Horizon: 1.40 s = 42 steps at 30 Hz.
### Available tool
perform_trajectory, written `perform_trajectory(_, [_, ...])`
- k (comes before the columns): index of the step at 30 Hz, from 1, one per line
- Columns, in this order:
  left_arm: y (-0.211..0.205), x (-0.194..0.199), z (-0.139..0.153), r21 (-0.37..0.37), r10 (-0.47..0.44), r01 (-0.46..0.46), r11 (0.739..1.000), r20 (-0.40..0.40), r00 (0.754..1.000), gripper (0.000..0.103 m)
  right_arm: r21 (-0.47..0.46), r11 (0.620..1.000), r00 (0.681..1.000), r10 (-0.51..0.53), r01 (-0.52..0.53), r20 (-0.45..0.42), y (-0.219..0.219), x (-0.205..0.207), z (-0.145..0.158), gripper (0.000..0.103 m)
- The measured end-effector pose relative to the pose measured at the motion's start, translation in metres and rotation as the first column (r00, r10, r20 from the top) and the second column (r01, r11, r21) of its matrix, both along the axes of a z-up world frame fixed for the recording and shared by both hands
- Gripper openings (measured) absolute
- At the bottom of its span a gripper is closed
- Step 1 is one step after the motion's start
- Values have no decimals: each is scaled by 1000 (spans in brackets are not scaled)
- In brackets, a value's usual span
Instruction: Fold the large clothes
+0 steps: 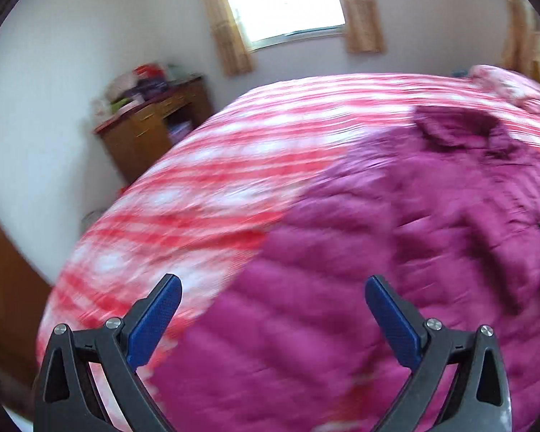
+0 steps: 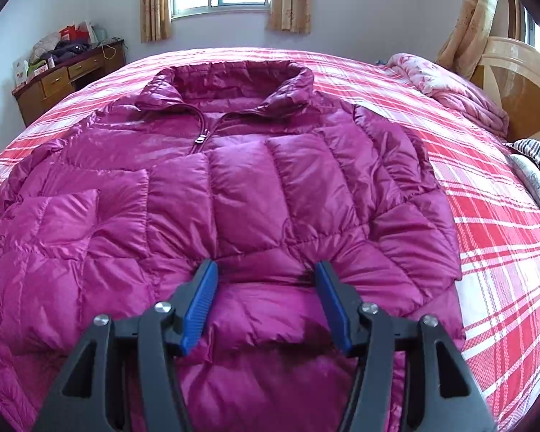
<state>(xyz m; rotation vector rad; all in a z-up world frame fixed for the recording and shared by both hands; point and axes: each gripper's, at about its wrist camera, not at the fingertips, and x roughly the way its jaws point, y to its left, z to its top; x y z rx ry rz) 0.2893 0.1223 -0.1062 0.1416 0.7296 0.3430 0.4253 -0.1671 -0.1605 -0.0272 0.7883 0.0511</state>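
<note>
A magenta quilted down jacket [image 2: 255,187] lies front up on the bed, collar toward the window, zip partly closed, both sleeves folded in across the body. My right gripper [image 2: 266,270] is open, its blue fingers pressed into the puffy fabric low on the jacket's middle, a fold bulging between them. My left gripper [image 1: 273,284] is wide open and empty, hovering over the jacket's left edge [image 1: 378,252]. The left wrist view is blurred by motion.
The bed has a red and white plaid sheet [image 2: 493,223]. A pink floral quilt [image 2: 450,82] and striped fabric [image 2: 536,158] lie by the headboard [image 2: 514,72] on the right. A cluttered wooden desk [image 2: 61,75] stands at the far left wall.
</note>
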Motion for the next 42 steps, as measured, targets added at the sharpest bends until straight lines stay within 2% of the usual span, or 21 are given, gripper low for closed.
perform_trajectory(2, [38, -19, -7, -8, 96, -97, 995, -8, 995, 102, 3, 1000, 1000, -1, 1, 4, -1, -2, 0, 61])
perform_trajectory(4, [67, -33, -19, -60, 150, -153, 986, -41, 988, 102, 1, 1000, 1000, -2, 2, 7, -1, -3, 0, 62])
perform_trajectory(6, [86, -42, -33, -181, 142, -157, 971, -92, 986, 102, -4, 1000, 1000, -3, 3, 8, 0, -3, 0, 62])
perform_trajectory(8, [98, -44, -47, -333, 122, -154, 930, -117, 986, 102, -6, 1000, 1000, -5, 5, 8, 0, -3, 0, 63])
perform_trajectory(9, [99, -45, -54, -369, 126, -163, 915, -124, 984, 102, -7, 1000, 1000, -7, 7, 9, 0, -3, 0, 63])
perform_trajectory(10, [97, -46, -57, -369, 132, -162, 915, -107, 985, 102, -8, 1000, 1000, -9, 9, 10, 0, -4, 0, 64])
perform_trajectory(11, [91, -47, -56, -344, 123, -142, 928, -77, 989, 100, -9, 1000, 1000, -12, 12, 12, 0, -4, 0, 64])
perform_trajectory(12, [85, -47, -56, -327, 105, -121, 937, -66, 992, 92, -10, 1000, 1000, -14, 14, 14, -1, -5, 1, 65])
perform_trajectory(13, [79, -46, -56, -307, 94, -107, 946, -60, 994, 57, -10, 1000, 1000, -16, 16, 15, -1, -5, 0, 65])
perform_trajectory(14, [75, -46, -53, -296, 79, -87, 951, -38, 996, 36, -10, 1000, 1000, -17, 17, 16, -1, -5, 0, 66])
perform_trajectory(16, [75, -46, -42, -307, 44, -46, 951, -12, 999, 18, -10, 1000, 1000, -19, 20, 17, -2, -6, 0, 67])
perform_trajectory(21, [79, -51, 22, -230, 26, 10, 973, 152, 988, 15, -22, 1000, 1000, -22, 22, 18, -1, -6, 2, 67])
perform_trajectory(25, [79, -39, 71, -187, -26, 67, 980, 216, 976, 15, 57, 998, 1000, 4, -6, 25, -11, -15, 12, 67])
perform_trajectory(27, [68, -33, 94, -145, -73, 111, 983, 248, 966, 15, 82, 997, 998, -20, 14, 67, -20, -27, 26, 67])
perform_trajectory(30, [41, -19, 126, -94, -145, 180, 979, 296, 944, 15, 95, 995, 997, -14, 6, 78, -29, -39, 38, 68])
perform_trajectory(33, [5, -3, 148, -58, -229, 259, 964, 315, 921, 15, 69, 998, 998, -2, -2, 58, -32, -50, 34, 70])
perform_trajectory(37, [-60, 29, 149, 19, -351, 356, 934, 226, 909, 15, 87, 996, 999, -12, 9, 35, -45, -63, 24, 70])
perform_trajectory(42, [-141, 46, 143, 55, -500, 499, 865, 178, 847, 15, 122, 991, 998, -53, 50, 23, -69, -74, 14, 70])
